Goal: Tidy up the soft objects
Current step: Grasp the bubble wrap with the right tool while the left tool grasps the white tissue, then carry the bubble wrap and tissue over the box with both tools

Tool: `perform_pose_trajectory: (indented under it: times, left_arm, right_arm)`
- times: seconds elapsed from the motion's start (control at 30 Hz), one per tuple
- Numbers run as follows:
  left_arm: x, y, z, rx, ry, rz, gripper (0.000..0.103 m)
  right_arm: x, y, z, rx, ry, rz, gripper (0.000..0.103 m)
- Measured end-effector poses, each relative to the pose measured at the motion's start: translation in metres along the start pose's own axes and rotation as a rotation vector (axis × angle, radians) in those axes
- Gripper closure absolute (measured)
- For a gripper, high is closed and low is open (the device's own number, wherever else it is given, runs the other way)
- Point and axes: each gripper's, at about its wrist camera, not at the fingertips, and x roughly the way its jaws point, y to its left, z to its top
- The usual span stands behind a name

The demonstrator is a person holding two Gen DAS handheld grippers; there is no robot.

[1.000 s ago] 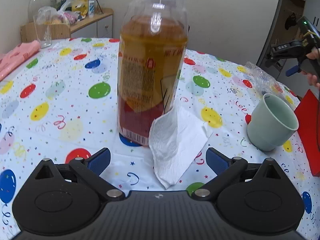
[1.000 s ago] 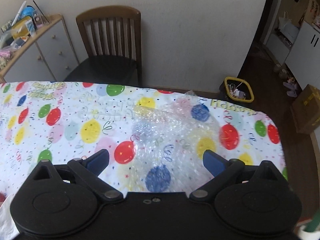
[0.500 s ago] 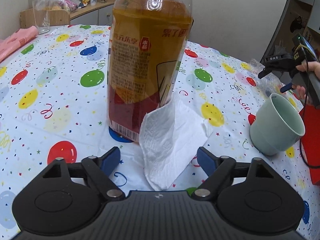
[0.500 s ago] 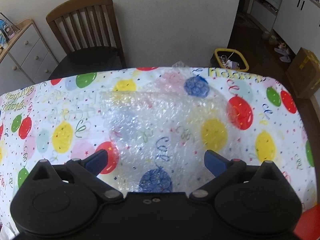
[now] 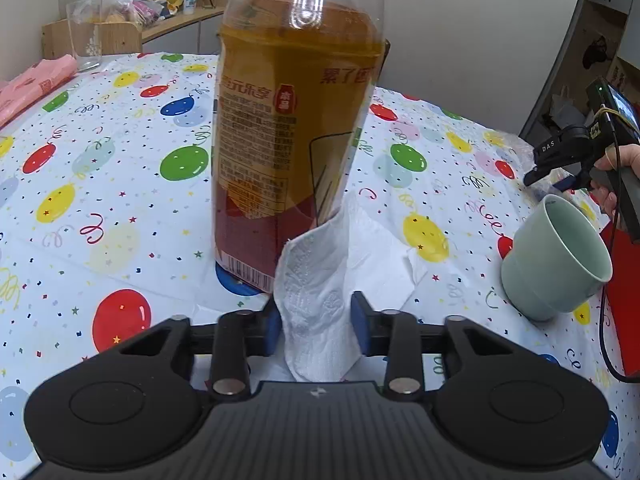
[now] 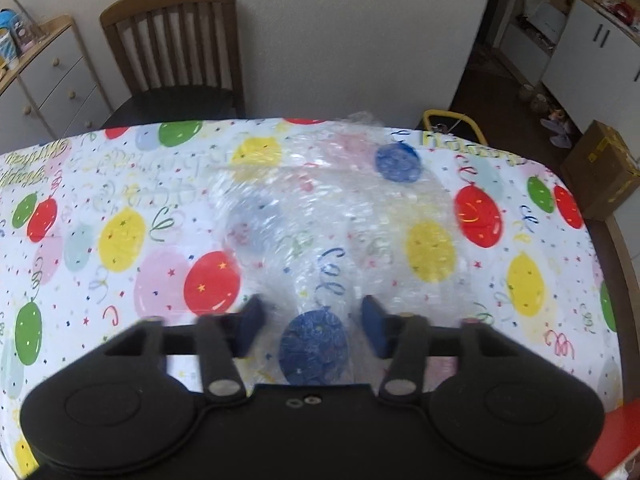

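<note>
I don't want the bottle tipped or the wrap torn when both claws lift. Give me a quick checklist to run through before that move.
1. Paper towel between the left claw pads: ok; the jaws have just been closing on it.
2. Pads gripping the towel firmly: cannot tell; they sit at its edges.
3. Towel free of the bottle: not ok; its upper fold leans against the bottle's side.
4. Bubble wrap between the right claw pads: ok; the jaws have just been closing.
5. Right pads pressing the wrap: cannot tell; the picture is blurred.
6. Green cup apart from the towel: ok.
</note>
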Motion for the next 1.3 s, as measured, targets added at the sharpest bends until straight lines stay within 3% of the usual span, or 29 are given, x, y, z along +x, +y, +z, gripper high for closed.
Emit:
perform_pose_trajectory:
  times: [0.07,0.17,0.5,1.3]
  left_arm:
    - [0.000,-0.001,0.000,0.000,0.003,-0.009,0.077]
    - [-0.003,-0.003,0.000,0.006,-0.006,-0.010,0.086]
    - [-0.010,-0.002,-0.002,-0.005,-0.027,-0.061,0.098]
    - [-0.086,-0.050,0.021,0.129,-0.154,-0.178,0.100]
  right_arm:
    - [-0.002,-0.004,-0.001,0.013,-0.005,-0.017,0.086]
    - [-0.006,-0.007,-0.005,0.017,-0.004,-0.026,0.094]
    - [-0.055,-0.005,-0.021,0.019,-0.073,0.050,0.096]
    - [-0.251,-0.059,-0.107,0.047,-0.253,0.286,0.097]
